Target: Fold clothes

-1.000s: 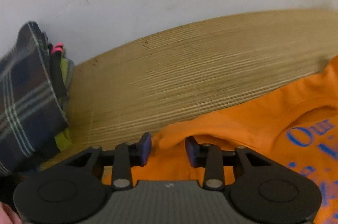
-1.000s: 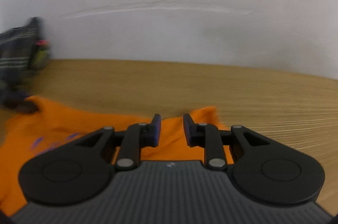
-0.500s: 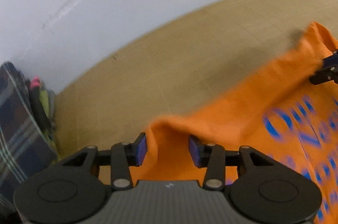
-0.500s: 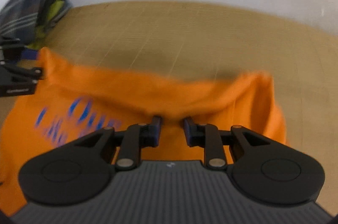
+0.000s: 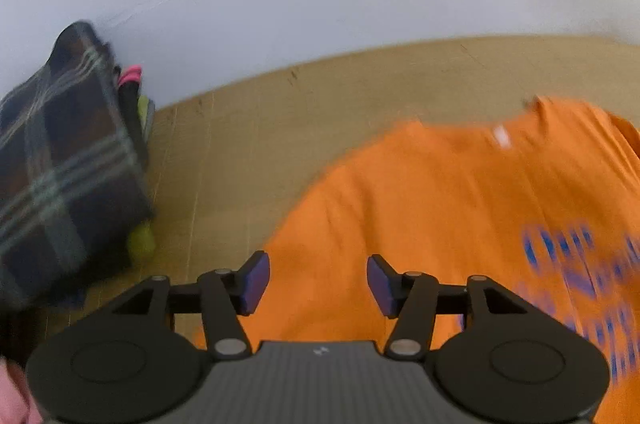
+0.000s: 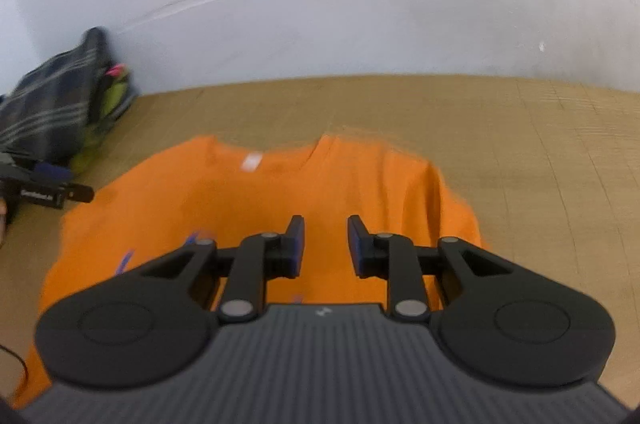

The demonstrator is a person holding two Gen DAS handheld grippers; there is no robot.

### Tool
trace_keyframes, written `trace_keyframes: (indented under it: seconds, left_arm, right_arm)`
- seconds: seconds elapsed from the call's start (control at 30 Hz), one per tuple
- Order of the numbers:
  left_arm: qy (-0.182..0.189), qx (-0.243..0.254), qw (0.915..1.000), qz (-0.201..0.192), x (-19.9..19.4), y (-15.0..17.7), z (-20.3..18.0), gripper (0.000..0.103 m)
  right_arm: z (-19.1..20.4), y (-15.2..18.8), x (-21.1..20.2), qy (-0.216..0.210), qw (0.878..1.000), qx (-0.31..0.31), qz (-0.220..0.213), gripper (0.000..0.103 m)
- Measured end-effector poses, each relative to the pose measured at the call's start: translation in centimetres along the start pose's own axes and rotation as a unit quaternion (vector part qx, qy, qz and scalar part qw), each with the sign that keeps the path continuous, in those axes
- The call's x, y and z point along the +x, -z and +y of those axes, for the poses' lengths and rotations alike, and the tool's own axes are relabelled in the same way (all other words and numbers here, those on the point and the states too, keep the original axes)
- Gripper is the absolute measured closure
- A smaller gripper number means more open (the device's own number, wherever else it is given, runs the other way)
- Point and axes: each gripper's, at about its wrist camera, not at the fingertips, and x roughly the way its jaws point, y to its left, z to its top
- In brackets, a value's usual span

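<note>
Your left gripper (image 5: 318, 280) is opening wide with nothing pinched, your right gripper (image 6: 325, 246) is opening narrowly and gripping nothing, the shirt (image 6: 280, 199) is lying flat on the bench (image 6: 520, 151) — careless regrasping is risking bunching — wrinkling the fold.

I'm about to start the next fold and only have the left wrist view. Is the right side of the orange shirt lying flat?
Observer: Yes. The orange shirt lies spread on the wooden table, and its right sleeve looks flat, collar end toward the wall.
Operator: Is the right gripper holding any cloth?
Observer: The right gripper hangs over the shirt with its jaws apart, and no cloth looks pinched between them.
</note>
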Motion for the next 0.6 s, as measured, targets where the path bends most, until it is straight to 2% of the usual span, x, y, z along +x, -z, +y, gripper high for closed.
trace_keyframes:
  seconds: [0.13, 0.27, 0.37, 0.47, 0.6]
  left_arm:
    - [0.004, 0.021, 0.9998, -0.003, -5.9, 7.3, -0.2, 0.041]
    - [0.028, 0.026, 0.9992, 0.005, -11.7, 15.1, -0.5, 0.039]
    - [0.054, 0.019, 0.9983, 0.006, -14.5, 21.0, -1.3, 0.039]
    - [0.066, 0.020, 0.9976, 0.006, -16.6, 25.9, -1.6, 0.039]
    - [0.060, 0.055, 0.9967, -0.001, -18.5, 30.8, -1.8, 0.039]
  right_arm:
    - [0.9, 5.5, -8.3, -0.002, 1.000, 0.026, 0.005, 0.073]
    - [2.9, 12.2, -15.1, 0.039, 0.997, 0.064, 0.022, 0.069]
    - [4.6, 17.3, -19.5, 0.053, 0.994, 0.089, 0.030, 0.069]
    - [7.4, 21.0, -22.5, 0.057, 0.993, 0.095, 0.034, 0.068]
    - [12.5, 23.6, -24.2, 0.003, 0.998, 0.051, 0.040, 0.068]
